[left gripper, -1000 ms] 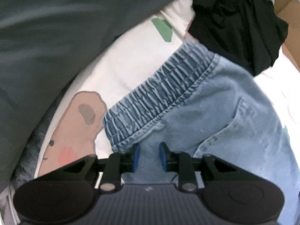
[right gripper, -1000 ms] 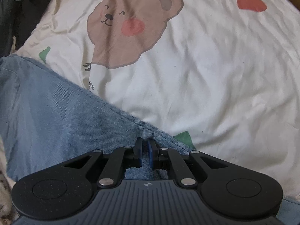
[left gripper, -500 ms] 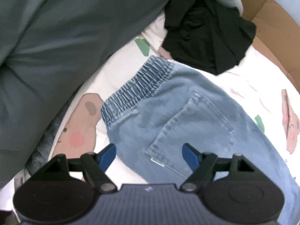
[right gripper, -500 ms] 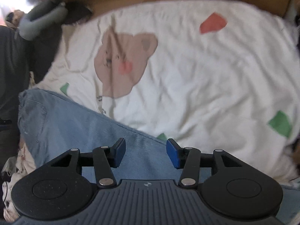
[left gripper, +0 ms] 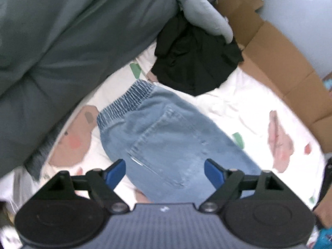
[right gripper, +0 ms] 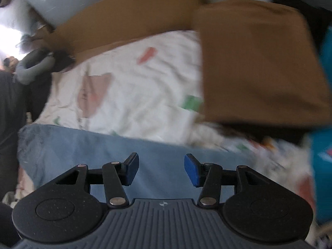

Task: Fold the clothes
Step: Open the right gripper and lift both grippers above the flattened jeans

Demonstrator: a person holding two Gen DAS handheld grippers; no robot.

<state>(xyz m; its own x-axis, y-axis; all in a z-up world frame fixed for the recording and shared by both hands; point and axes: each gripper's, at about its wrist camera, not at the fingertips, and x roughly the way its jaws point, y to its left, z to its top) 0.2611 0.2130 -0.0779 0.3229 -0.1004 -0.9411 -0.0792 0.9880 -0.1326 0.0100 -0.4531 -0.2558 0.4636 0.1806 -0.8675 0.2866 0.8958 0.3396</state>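
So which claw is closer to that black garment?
Left. The left claw, its jaws opening with nothing between them, hangs over the jeans whose waistband nearly meets the black garment. The right claw sees it far off.

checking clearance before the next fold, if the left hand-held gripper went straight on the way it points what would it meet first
Most likely the blue jeans: the left hand-held gripper, jaws opening with nothing between them, points down at their back pocket. They lie flat on the white bear-print sheet. How far below is unclear.
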